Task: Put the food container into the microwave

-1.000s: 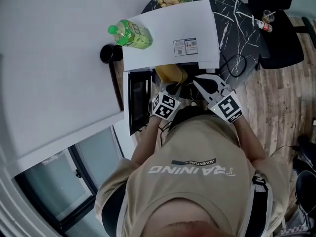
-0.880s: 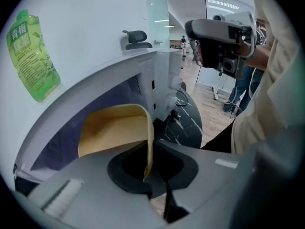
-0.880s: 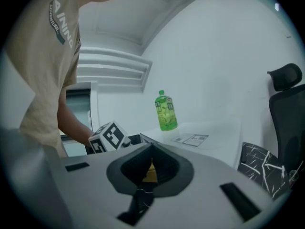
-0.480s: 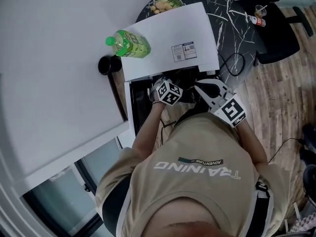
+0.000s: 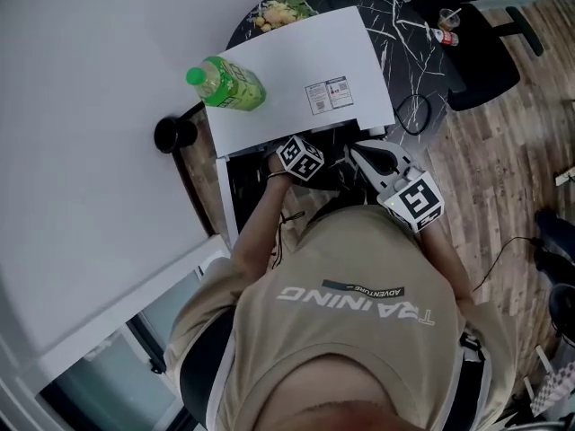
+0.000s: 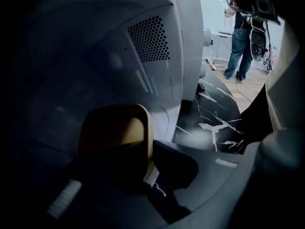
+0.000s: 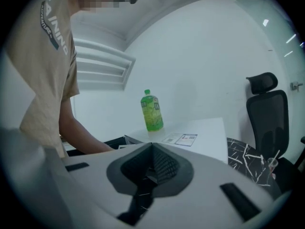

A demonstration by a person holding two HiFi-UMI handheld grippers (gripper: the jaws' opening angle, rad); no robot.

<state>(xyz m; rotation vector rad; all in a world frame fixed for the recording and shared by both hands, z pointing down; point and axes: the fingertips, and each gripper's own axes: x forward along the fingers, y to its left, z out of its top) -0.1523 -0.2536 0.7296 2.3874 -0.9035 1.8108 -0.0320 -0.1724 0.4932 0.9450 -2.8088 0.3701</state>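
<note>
In the left gripper view, the yellow food container sits inside the dark microwave cavity. My left gripper is shut on its rim. From the head view only the left gripper's marker cube shows, at the microwave's opening under the white microwave top; the container is hidden there. My right gripper hangs in front of the microwave at the right, shut and holding nothing, its closed pads pointing over the microwave.
A green bottle stands on the microwave's top left corner. The microwave door is swung open to the left. A black cup sits beside it. The black marble table and an office chair are to the right.
My left gripper has carried the yellow container forward into the microwave cavity, and the container no longer shows from the head view. The right gripper has hardly moved.
</note>
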